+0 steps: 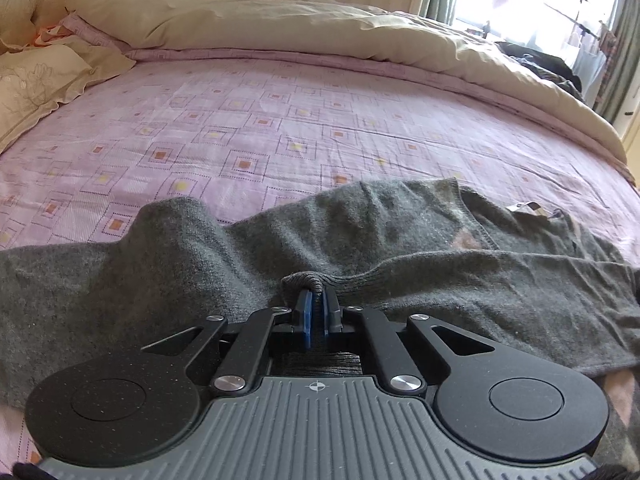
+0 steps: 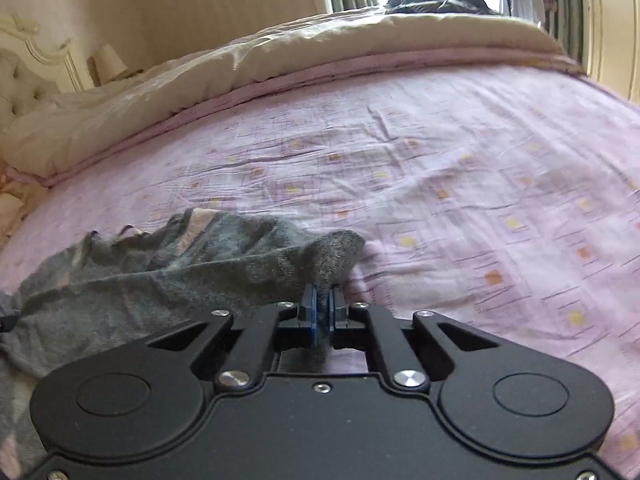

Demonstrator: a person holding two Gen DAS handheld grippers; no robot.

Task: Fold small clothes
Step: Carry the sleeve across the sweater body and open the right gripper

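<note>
Two grippers, both pinching the same grey fuzzy knit sweater spread on the pink bedsheet with a square print. Left gripper: blue pads pressed together on a ribbed hem fold, knit bunched over the tips. Right gripper: pads clamped on a raised grey corner, sweater trailing left across the sheet. Left view alone shows the stitched neckline and a white label; right view alone shows pale stripes in the knit, blurred. Cream rumpled duvet lies along the far side; tufted headboard at left.
</note>
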